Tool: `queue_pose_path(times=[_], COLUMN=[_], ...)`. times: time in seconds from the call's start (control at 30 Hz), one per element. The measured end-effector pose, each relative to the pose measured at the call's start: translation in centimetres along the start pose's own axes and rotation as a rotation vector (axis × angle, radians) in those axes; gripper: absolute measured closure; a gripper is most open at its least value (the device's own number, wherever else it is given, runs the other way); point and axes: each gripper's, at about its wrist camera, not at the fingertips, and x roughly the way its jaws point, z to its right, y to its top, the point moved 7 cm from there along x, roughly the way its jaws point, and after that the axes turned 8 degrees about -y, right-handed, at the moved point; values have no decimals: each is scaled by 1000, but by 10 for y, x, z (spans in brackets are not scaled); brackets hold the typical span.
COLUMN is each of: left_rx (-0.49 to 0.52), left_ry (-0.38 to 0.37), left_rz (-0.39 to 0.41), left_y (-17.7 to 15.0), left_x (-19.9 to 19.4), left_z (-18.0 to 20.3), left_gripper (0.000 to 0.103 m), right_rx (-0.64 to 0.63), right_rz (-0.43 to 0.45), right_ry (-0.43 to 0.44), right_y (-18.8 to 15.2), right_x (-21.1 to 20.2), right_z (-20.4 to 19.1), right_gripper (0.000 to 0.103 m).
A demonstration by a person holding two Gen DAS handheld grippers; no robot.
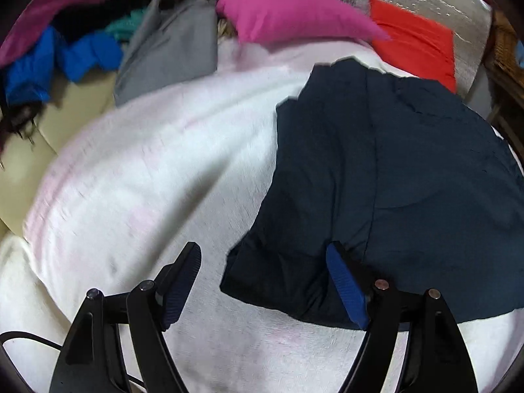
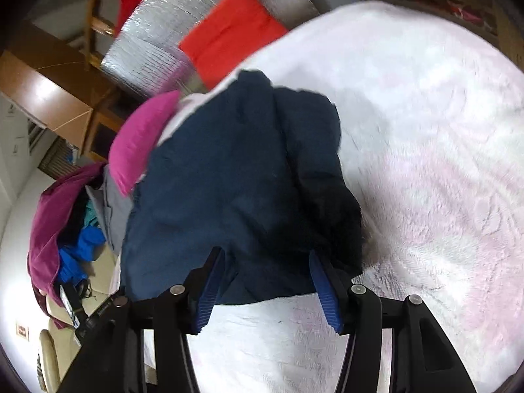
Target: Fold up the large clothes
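Navy garment (image 1: 386, 177) lies part-folded on the white blanket (image 1: 157, 163), below the pink pillow (image 1: 288, 13); left gripper (image 1: 265, 281) and right gripper (image 2: 267, 281) jaws gape, empty; next, I'd judge: pinch the near hem, fold toward the pillow.

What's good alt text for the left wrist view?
A folded navy garment lies on a white fleece blanket, with the open left gripper at its near corner. A pink cushion, a red cushion and a pile of clothes sit behind.
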Motion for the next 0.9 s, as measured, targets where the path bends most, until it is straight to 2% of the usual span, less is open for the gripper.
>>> queue_pose_path(times=[0.1, 0.23, 0.33, 0.47, 0.57, 0.67, 0.73, 0.9], left_rx=[-12, -20, 13, 92, 151, 193, 205, 206], left_ry=[-8, 2, 22, 37, 89, 121, 136, 114], left_rz=[30, 112, 152, 118, 104, 86, 98, 157], left_y=[4, 8, 3, -5, -9, -13, -14, -15], left_x=[-11, -33, -46, -36, -25, -17, -21, -44], left_z=[-3, -8, -4, 15, 25, 31, 33, 35], left_gripper=[24, 24, 24, 24, 24, 23, 24, 24], right_rx=[6, -4, -89, -175, -222, -269, -277, -295], right_rz=[17, 80, 127, 136, 114, 57, 26, 77], right_ry=[20, 106, 72, 36, 25, -67, -101, -90], right_y=[3, 5, 1, -12, -20, -28, -31, -33], right_x=[-5, -26, -33, -26, -13, 13, 24, 5], right_z=[-2, -12, -25, -51, -66, -69, -69, -74], right_gripper=[44, 45, 45, 45, 45, 43, 43, 39])
